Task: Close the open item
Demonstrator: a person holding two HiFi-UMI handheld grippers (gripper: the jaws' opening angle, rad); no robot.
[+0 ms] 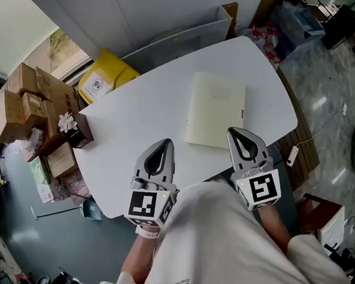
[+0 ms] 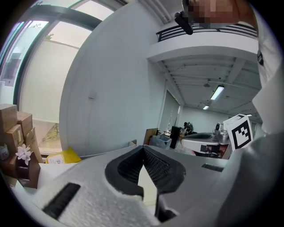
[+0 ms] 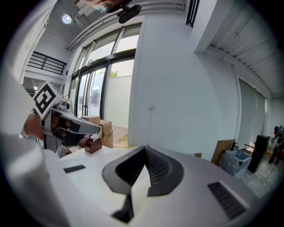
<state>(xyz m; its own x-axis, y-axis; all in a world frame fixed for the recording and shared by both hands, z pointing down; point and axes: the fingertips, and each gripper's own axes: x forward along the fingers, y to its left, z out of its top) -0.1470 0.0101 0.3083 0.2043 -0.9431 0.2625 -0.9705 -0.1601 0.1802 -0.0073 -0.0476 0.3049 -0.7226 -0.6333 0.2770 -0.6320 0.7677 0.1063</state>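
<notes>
Cream flat item (image 1: 217, 110) lies flat on the white table (image 1: 143, 104), right of centre, with no lid or flap raised that I can see. By my read the closing is done or nearly so.

Sweeping from the left: stacked cardboard boxes (image 1: 23, 102) stand off the table's edge, and a small brown box with a flower (image 1: 74, 130) sits on the near-left corner, well clear of the work.

Next comes the left gripper (image 1: 164, 144), held close to the person's body and short of the item. Its jaws meet at the tips and pinch nothing.

Past the item's near edge is the right gripper (image 1: 235, 132), just beside its near-right corner and likewise drawn in. Its jaws are pressed together and empty. Both look parked, not working.
</notes>
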